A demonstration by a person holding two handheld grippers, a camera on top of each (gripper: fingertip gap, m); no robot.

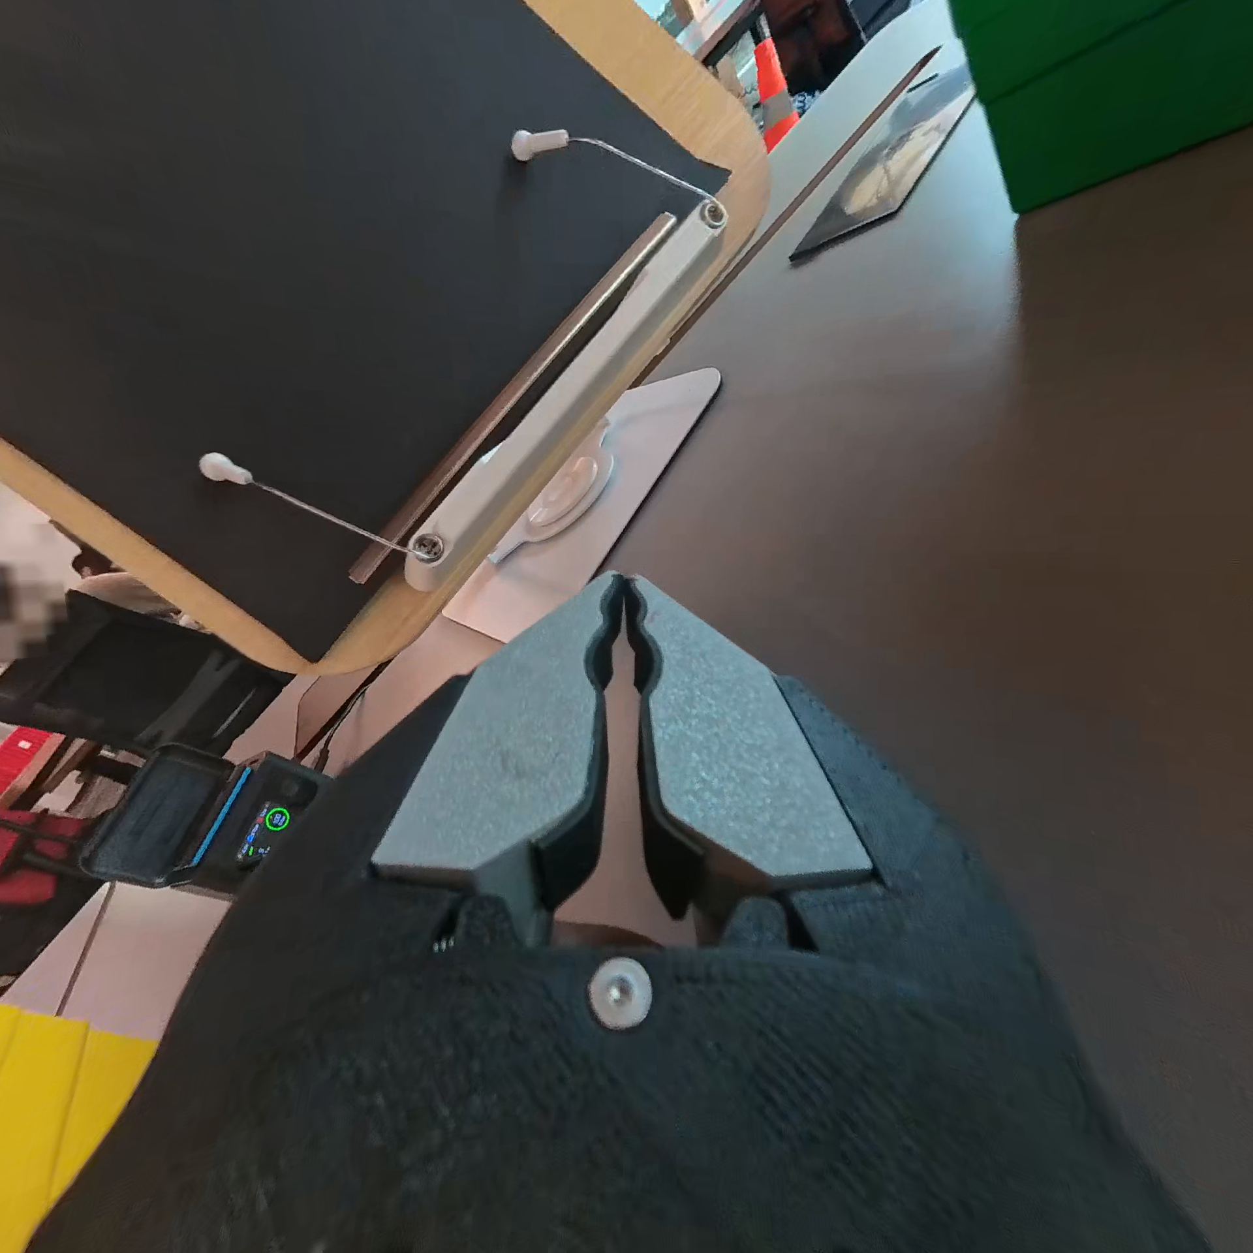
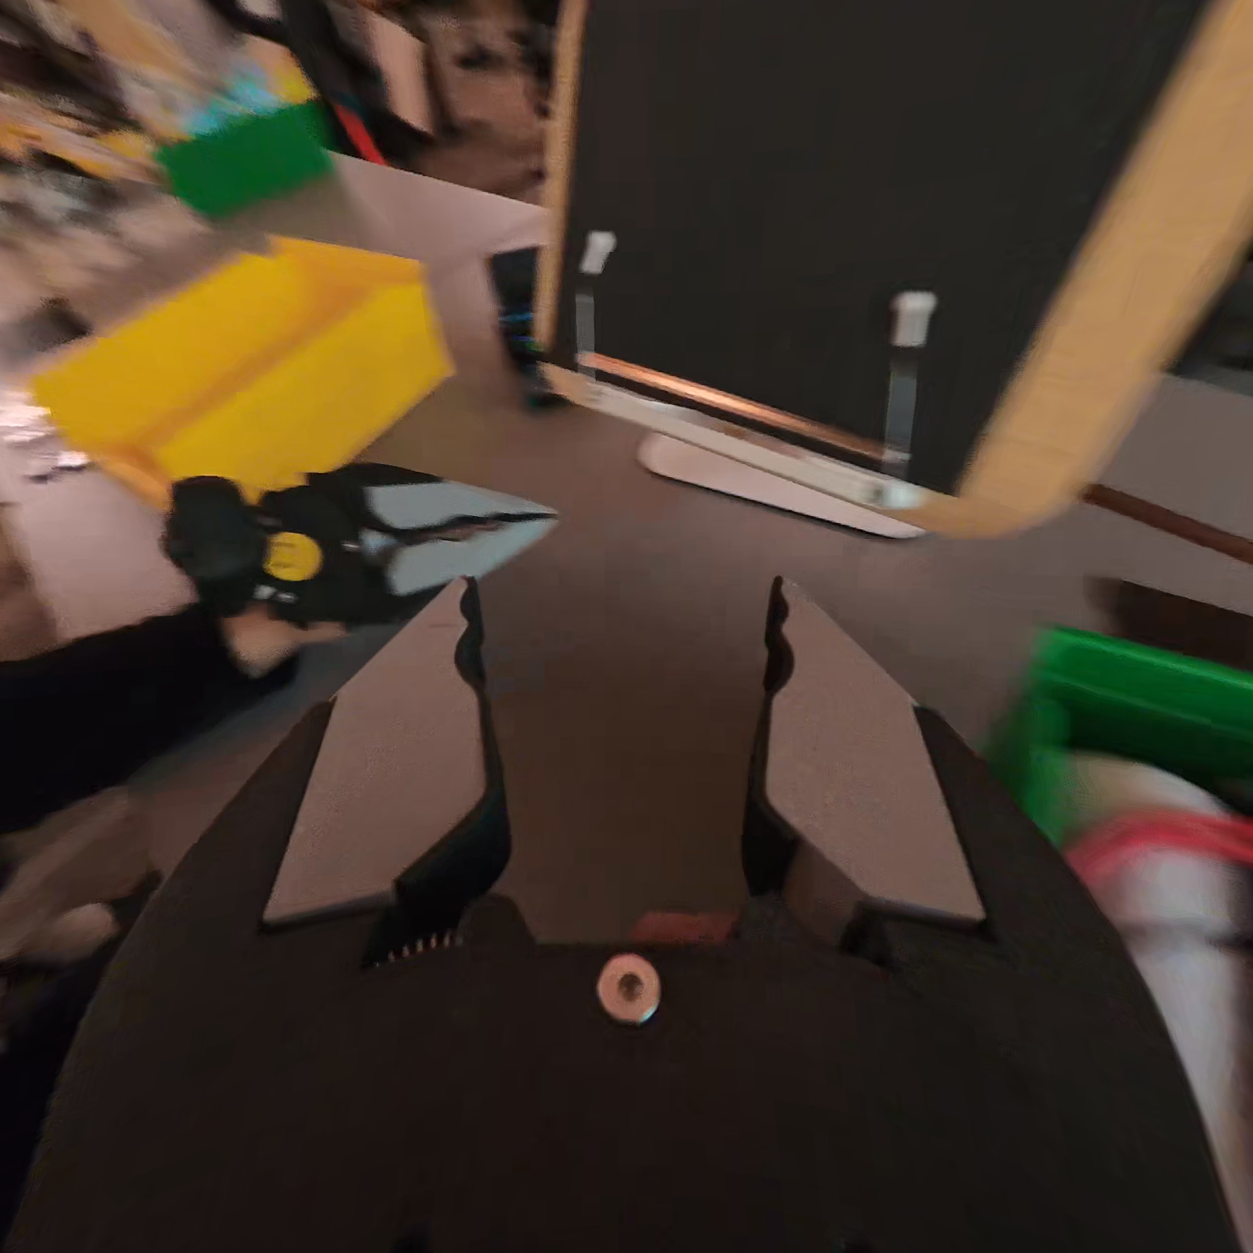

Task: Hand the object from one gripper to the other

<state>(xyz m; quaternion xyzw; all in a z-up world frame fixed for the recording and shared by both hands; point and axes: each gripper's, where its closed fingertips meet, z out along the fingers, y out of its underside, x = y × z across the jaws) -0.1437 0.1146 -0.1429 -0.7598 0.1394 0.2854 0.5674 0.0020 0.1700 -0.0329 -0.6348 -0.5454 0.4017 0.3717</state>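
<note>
My left gripper (image 1: 624, 584) has its two grey, grainy fingers (image 1: 522, 739) pressed together at the tips, with nothing between them. My right gripper (image 2: 622, 597) has its fingers (image 2: 854, 759) spread wide, and there is nothing between them either. I cannot see the thing to hand over in either gripper, and I cannot tell which thing it is.

The big landmark is the black board (image 1: 285, 285) with a rounded, light wood edge. It leans back on a flat white stand (image 1: 651, 420) on the smooth brown desk (image 1: 949, 542). Two thin metal wires with white caps (image 1: 539, 144) hold the board to a silver bar at its bottom edge.

In the right wrist view, which is blurry, the left gripper (image 2: 535, 519) sits in front of the board and to its left, above the desk. A yellow bin (image 2: 257, 366) with flat plastic walls is left of the board. A green bin (image 2: 1146, 698) is in front of the board, to its right, with something white and red inside.
</note>
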